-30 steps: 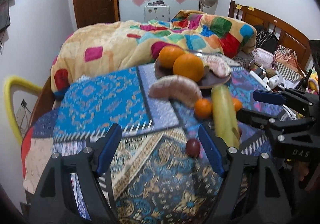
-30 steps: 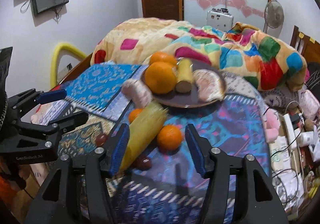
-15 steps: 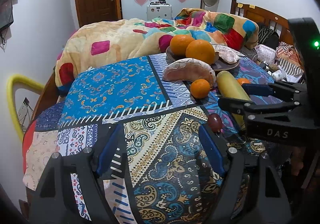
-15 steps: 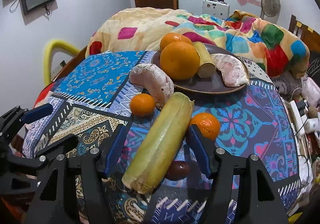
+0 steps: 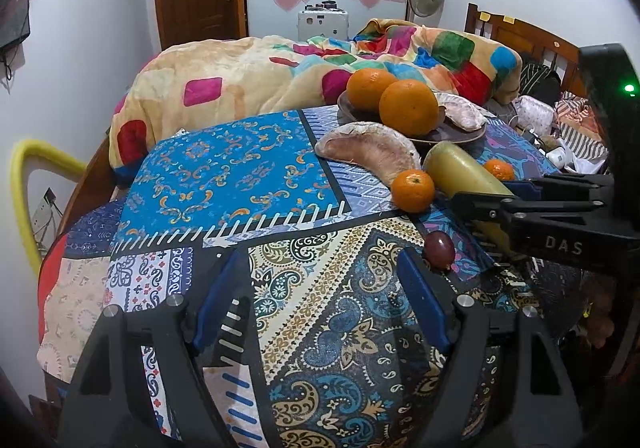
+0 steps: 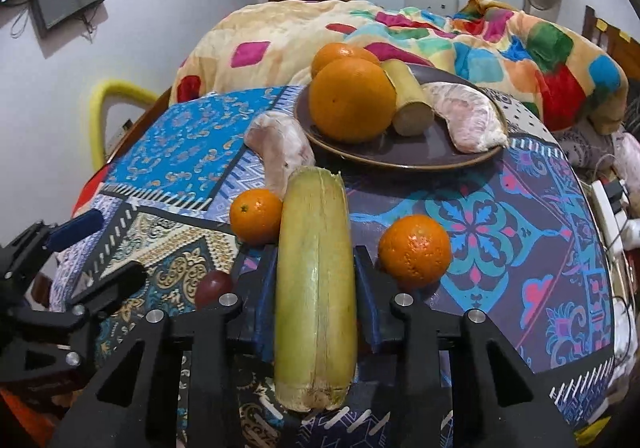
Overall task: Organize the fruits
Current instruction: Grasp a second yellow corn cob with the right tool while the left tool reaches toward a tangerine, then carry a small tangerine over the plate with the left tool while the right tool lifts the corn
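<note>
The right claw is closing around the long yellow-green stalk, its blue pads flat against both sides of it. The stalk lies on the patterned desk, just in front of the brown plate, pointing toward it. A small mandarin touches the stalk on the side away from the plate's pomelo segment; a second mandarin sits just beside the right claw's other finger. A dark grape lies near the claw, further from the plate. On the plate are two large oranges, a short cut stalk and that pomelo segment; another pomelo piece rests against the plate's rim.

The left claw hangs wide apart with nothing between its pads, over bare cloth well away from the plate, where open room remains up to the desk's near edge.
</note>
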A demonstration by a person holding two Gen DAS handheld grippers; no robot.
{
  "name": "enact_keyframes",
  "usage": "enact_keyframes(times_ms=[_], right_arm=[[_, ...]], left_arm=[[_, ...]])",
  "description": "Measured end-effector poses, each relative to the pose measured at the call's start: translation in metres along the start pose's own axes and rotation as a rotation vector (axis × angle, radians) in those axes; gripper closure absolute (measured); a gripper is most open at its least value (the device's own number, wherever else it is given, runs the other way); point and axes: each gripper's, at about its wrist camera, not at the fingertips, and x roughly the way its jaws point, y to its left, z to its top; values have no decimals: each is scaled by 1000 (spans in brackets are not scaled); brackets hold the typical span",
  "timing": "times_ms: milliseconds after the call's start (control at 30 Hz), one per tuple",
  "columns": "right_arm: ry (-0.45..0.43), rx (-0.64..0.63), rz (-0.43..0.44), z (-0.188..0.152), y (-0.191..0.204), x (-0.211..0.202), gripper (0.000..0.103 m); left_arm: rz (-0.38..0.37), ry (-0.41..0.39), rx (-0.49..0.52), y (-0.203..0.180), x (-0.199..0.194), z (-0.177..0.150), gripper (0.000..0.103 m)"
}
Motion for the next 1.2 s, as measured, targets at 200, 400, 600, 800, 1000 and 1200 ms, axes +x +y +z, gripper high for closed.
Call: enact_keyframes(times_ms=[200,400,600,800,1000,1200], right_arm=[[-54,-59,-10,0,4,-24,70],[-118,-63,-9,8,-13,-59,70],[-151,-57,-34,7,-37,-88,69],[-137,-62,-107,5,-64,-86,69],[-96,-3,-94,-2,-90,-57,69],[-104,6,-78,5,-91,-38,69]], left_arm=[[-1,-5,-2,-6,-1,7,24],[-15,-21,11,-21,-1,19,24],[-46,3,22,-39,14,28,24],[-63,40,31,-53,33,32,25],[-54,66,46,-57,47,39,37],[-61,84,38,-55,59,42,46]])
